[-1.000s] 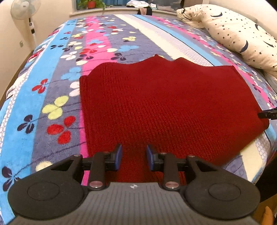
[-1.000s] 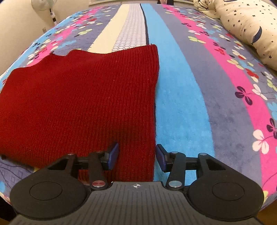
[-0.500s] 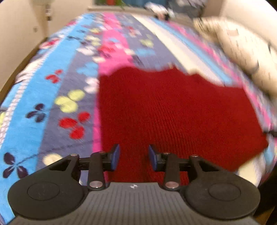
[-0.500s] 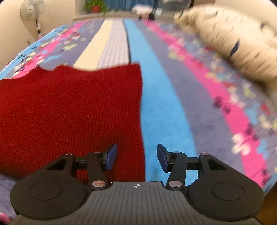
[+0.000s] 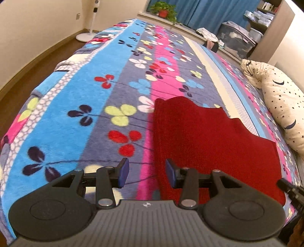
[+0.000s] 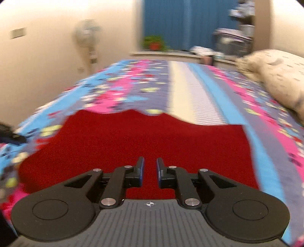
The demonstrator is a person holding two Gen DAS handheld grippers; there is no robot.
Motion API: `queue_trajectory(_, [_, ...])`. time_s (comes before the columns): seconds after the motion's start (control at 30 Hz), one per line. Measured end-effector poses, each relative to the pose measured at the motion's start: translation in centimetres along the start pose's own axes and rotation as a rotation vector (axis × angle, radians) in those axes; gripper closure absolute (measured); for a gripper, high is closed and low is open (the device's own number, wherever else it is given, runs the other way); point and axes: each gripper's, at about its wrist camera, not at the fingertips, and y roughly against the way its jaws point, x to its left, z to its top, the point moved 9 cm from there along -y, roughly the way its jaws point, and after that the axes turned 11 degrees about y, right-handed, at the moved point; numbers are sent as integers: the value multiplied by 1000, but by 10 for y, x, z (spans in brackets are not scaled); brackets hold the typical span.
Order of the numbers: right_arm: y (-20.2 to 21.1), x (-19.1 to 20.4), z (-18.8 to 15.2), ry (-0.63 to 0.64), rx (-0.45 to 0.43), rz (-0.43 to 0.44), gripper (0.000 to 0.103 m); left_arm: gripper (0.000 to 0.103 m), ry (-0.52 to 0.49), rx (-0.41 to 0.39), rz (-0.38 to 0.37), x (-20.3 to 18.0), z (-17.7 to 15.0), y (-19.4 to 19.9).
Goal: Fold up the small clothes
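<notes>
A dark red knitted garment (image 5: pixel 212 144) lies flat on the flowered bedspread (image 5: pixel 91 106). My left gripper (image 5: pixel 146 174) hovers over the garment's near left edge. It is open, with bedspread and the red edge showing in the gap and nothing pressed. In the blurred right wrist view the garment (image 6: pixel 136 140) fills the middle. My right gripper (image 6: pixel 150 171) is above its near middle. Its jaws are closing to a narrow gap with nothing held between them. The right gripper's tip (image 5: pixel 290 190) shows by the garment's near right corner in the left wrist view.
A cream pillow (image 5: pixel 281 102) with stars and moons lies along the bed's right side. A standing fan (image 5: pixel 89 28), wooden floor (image 5: pixel 28 76) and wall are to the left. A potted plant (image 5: pixel 163 11), curtains and storage bins (image 5: pixel 235 41) stand beyond the bed's far end.
My left gripper has shifted left to the garment's left edge and its jaws have widened. My right gripper has swung left from the right edge over the garment's middle, lifted, and its jaws have narrowed.
</notes>
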Motion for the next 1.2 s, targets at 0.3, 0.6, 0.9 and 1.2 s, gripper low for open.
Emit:
queue_trajectory(0.3, [-25, 163, 17, 258, -27, 328, 48, 56, 31, 15, -4, 20, 1, 3])
queue_trajectory(0.6, [-58, 235, -8, 521, 61, 328, 33, 56, 59, 22, -11, 28, 4, 3])
queue_trajectory(0.9, [-48, 213, 5, 476, -37, 326, 87, 23, 120, 92, -157, 16, 8, -7])
queue_trajectory(1.2, [-9, 186, 26, 393, -125, 330, 88, 12, 211, 311, -386, -47, 24, -80])
